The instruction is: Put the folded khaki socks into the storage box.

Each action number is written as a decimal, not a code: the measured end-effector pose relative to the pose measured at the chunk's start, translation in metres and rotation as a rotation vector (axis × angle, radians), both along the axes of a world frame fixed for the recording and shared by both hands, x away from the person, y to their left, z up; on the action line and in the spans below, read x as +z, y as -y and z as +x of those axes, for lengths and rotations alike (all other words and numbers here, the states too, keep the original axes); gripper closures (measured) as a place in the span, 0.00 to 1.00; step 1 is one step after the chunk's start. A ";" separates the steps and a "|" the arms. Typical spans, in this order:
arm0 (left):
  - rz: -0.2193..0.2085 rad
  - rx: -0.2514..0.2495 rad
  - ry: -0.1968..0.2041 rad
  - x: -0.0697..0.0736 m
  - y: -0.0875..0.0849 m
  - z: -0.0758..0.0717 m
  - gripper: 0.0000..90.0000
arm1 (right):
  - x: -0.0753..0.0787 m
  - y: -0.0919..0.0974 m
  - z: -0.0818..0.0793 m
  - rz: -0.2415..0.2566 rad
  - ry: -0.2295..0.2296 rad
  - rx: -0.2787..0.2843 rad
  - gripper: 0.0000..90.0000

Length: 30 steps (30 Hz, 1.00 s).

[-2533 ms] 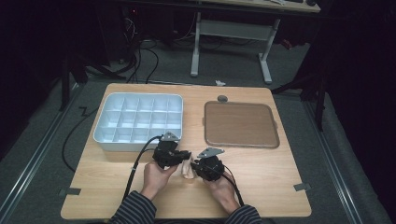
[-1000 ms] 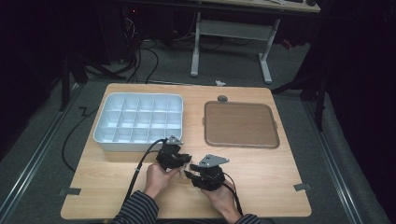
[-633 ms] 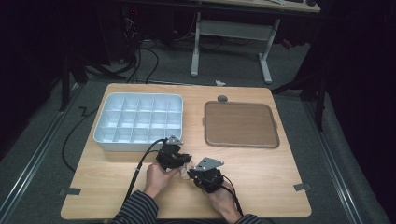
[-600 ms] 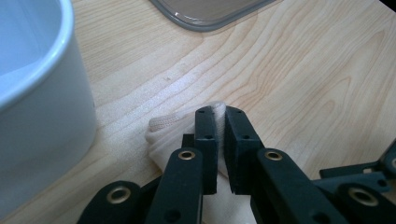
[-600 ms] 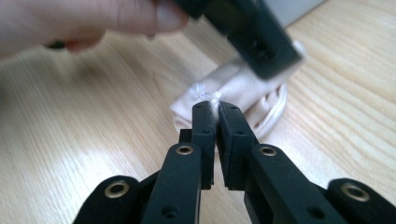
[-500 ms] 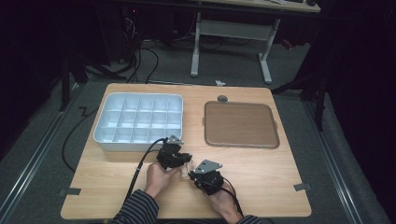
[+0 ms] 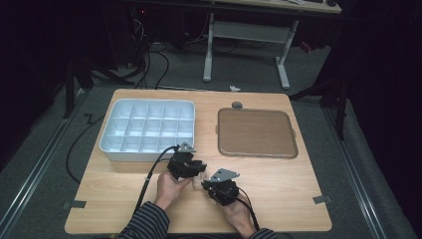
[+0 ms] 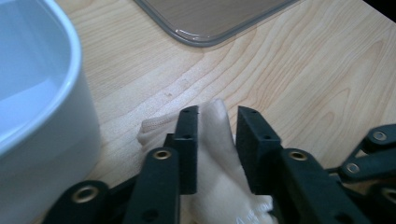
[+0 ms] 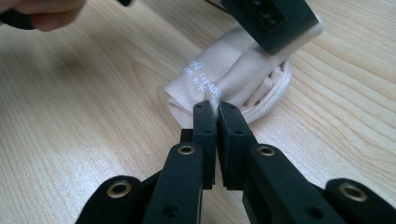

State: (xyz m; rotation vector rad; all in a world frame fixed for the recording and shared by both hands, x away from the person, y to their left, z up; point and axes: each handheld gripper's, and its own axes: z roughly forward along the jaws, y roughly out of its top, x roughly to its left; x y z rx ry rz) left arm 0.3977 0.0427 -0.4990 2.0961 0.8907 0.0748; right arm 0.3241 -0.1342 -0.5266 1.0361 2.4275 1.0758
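1. While my right jaws [image 9: 215,107] pinch shut on the near fold of the cream cloth [image 9: 243,74], my left jaws [image 8: 217,112] have just been opening, the cloth loose between them, low on the desk [image 7: 298,199].
2. I judge this as a hand-over or a fold: next, the right must lift or pull without the left snagging.
3. The desk's near edge is close behind my hands, so there is little room backward.
4. The white compartment box [image 7: 107,144] stands just beyond the left jaws; the brown tray [image 7: 256,132] lies farther right, with bare desk between.
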 end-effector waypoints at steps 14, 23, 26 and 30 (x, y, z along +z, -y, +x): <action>0.009 0.129 -0.005 -0.016 -0.024 -0.034 0.58 | -0.001 0.000 0.000 0.012 -0.003 -0.010 0.96; 0.112 0.133 0.073 -0.022 -0.016 -0.035 0.60 | -0.001 -0.001 0.001 0.010 0.009 -0.011 0.96; 0.105 0.145 0.063 -0.022 -0.016 -0.031 0.59 | -0.002 -0.003 0.002 0.007 0.016 -0.018 0.96; 0.095 0.137 0.045 -0.020 -0.018 -0.027 0.56 | -0.002 -0.002 0.003 0.021 0.021 -0.026 0.95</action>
